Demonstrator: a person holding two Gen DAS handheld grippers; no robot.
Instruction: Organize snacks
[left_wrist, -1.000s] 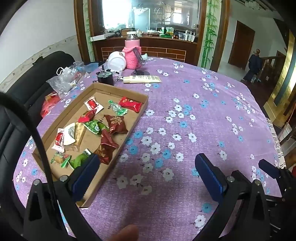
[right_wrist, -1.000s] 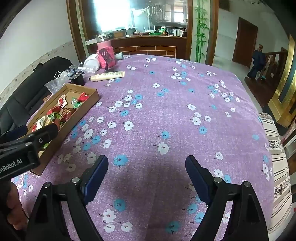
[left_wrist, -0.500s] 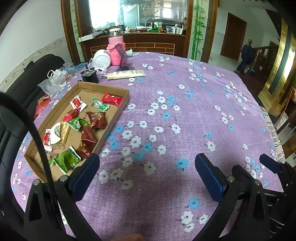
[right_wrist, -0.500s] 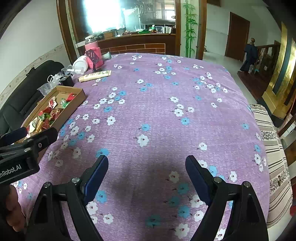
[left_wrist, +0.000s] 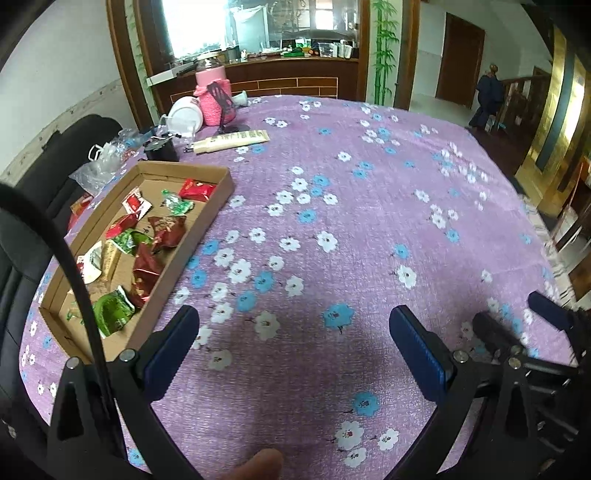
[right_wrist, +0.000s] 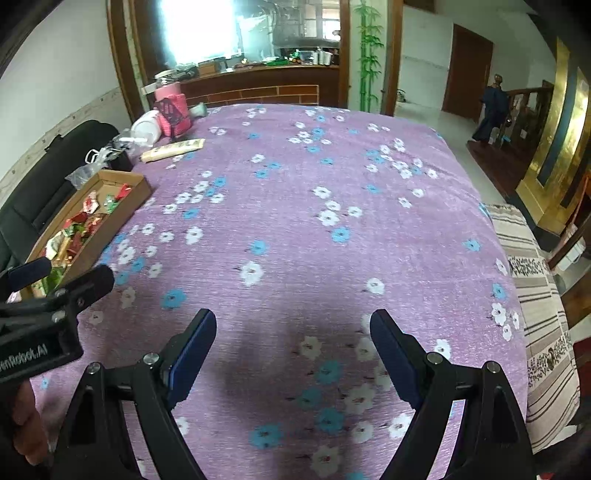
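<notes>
A shallow cardboard tray (left_wrist: 218, 201) lies at the left of the purple flowered tablecloth (left_wrist: 351, 229). It holds several red, green and gold snack packets (left_wrist: 147, 254). It also shows in the right wrist view (right_wrist: 122, 218). My left gripper (left_wrist: 291, 343) is open and empty above the cloth, to the right of the tray's near end. My right gripper (right_wrist: 291, 350) is open and empty over bare cloth near the table's front, right of the left gripper (right_wrist: 44, 295).
At the far left of the table stand a pink wrapped jar (left_wrist: 216, 98), a white bowl (left_wrist: 184, 114), a cream tube (left_wrist: 232, 140), a black cup (left_wrist: 160, 149) and plastic bags (left_wrist: 99, 162). A black chair (left_wrist: 22, 236) is left of the table. The table edge drops off at right (right_wrist: 517, 258).
Both grippers have pulled back and up from the table, so the tray and far objects look smaller. Both stay open and empty.
</notes>
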